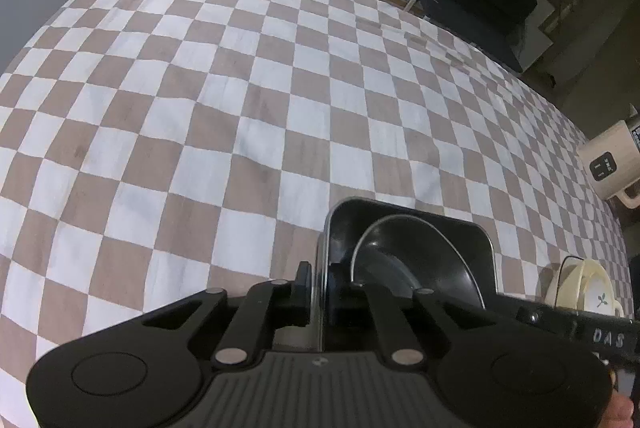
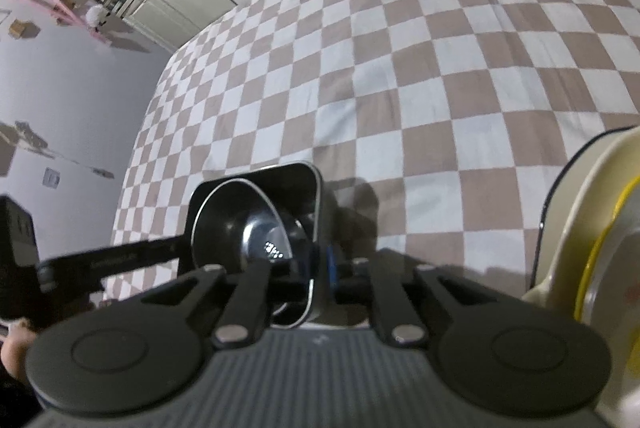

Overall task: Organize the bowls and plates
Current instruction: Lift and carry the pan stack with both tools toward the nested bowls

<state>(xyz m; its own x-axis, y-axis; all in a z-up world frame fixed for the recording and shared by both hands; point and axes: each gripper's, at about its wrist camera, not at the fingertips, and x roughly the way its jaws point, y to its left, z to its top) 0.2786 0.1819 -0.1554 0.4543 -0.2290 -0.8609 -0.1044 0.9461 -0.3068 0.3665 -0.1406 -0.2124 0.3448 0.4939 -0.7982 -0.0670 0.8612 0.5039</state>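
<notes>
Item: square black plate point(image 1: 408, 224) carrying round black bowl point(image 1: 404, 252), rims pinched by my left gripper point(image 1: 318, 286) and right gripper point(image 2: 320, 264). Cream dishes point(image 2: 580, 228) stacked beside; placement pending

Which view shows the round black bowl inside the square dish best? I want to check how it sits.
The right wrist view: the round black bowl shows nearly its whole rim and shiny bottom, nested in the square dish. The left wrist view shows part of the bowl, its lower part hidden.

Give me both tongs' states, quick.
Left tongs: closed on the rim of the black square dish.
Right tongs: closed on the same dish's opposite rim.
</notes>
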